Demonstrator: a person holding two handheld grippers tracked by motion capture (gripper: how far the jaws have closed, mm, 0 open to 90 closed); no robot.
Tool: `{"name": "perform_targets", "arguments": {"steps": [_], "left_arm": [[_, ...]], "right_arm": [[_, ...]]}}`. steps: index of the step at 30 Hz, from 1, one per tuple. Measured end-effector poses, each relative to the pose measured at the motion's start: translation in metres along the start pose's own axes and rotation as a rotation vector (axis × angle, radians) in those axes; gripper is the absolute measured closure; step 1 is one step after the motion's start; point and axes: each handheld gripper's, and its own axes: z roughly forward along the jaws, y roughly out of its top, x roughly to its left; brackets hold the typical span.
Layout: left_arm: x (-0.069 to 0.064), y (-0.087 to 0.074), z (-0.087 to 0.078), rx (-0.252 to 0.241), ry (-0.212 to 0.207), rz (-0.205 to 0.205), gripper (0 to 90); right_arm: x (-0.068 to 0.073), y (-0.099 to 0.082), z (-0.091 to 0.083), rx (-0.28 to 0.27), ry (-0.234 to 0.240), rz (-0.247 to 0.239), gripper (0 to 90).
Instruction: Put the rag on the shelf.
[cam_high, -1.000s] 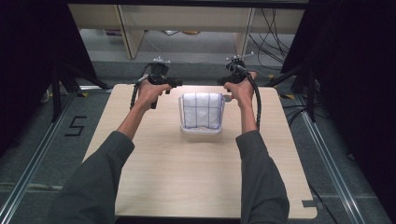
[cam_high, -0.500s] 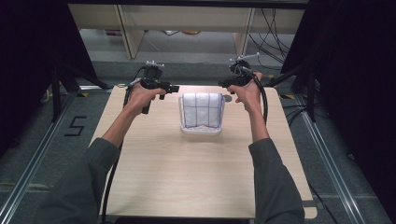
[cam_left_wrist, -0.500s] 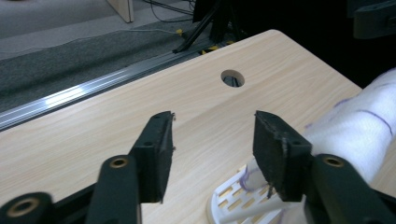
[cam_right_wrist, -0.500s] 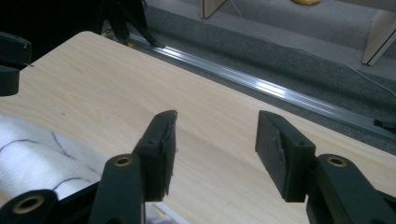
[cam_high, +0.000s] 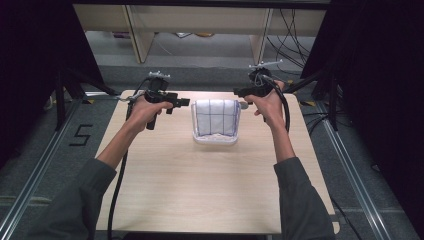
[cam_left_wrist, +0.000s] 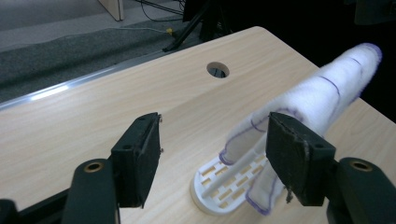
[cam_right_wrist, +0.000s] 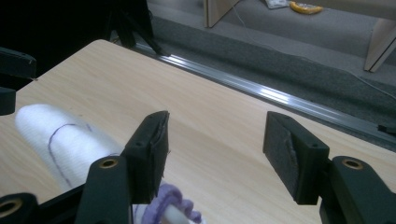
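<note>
White cloth with purple grid lines (cam_high: 216, 116) hung draped over the white slotted rack (cam_high: 216, 139), near the far middle of the desk (cam_high: 210, 190); it fell on both sides and sat evenly, so I judged the draping itself finished. My left hand-held gripper (cam_high: 183, 102) stood just beside the cloth's left edge, apart from it. In the left gripper view its jaws had just been opening and gaped wide, nothing pinched; the cloth (cam_left_wrist: 322, 100) and rack base (cam_left_wrist: 224, 186) lay beyond the pads (cam_left_wrist: 140, 154). My right hand-held gripper (cam_high: 240, 92) was off the cloth's right top corner, likewise released: its jaws had just been opening, bare desk between them in the right gripper view, the cloth (cam_right_wrist: 65, 140) off to one side with a purple hem (cam_right_wrist: 175, 198) low by the jaw. Left to do, by my reckoning: draw both hands back clear of the rack. Whether the cloth needed straightening, could not tell.
</note>
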Motion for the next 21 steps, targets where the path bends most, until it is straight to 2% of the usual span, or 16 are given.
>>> {"name": "perform_targets", "arguments": {"steps": [6, 8, 9, 14, 15, 16, 21], "left_arm": [[-0.007, -0.007, -0.007, -0.006, -0.02, 0.019, 34.0], [-0.01, -0.009, -0.011, 0.001, -0.029, 0.039, 33.5], [-0.013, -0.012, -0.011, -0.011, -0.036, 0.031, 33.5], [-0.021, -0.022, -0.017, -0.018, -0.072, 0.046, 31.7], [-0.022, -0.024, -0.018, -0.019, -0.085, 0.044, 31.7], [-0.024, -0.026, -0.019, -0.025, -0.083, 0.043, 31.3], [-0.03, -0.037, -0.026, -0.04, -0.109, 0.044, 30.8]], "right_arm": [[0.004, -0.004, -0.003, -0.001, 0.02, -0.008, 41.1], [0.005, -0.006, -0.006, 0.008, 0.022, -0.003, 40.9], [0.005, -0.007, -0.006, -0.006, 0.019, -0.006, 40.8], [0.01, -0.014, -0.014, -0.003, 0.027, -0.009, 40.0], [0.008, -0.015, -0.015, -0.014, 0.035, -0.038, 39.9], [0.011, -0.016, -0.017, -0.014, 0.043, -0.011, 39.8], [0.017, -0.025, -0.029, -0.031, 0.056, -0.021, 39.1]]}}
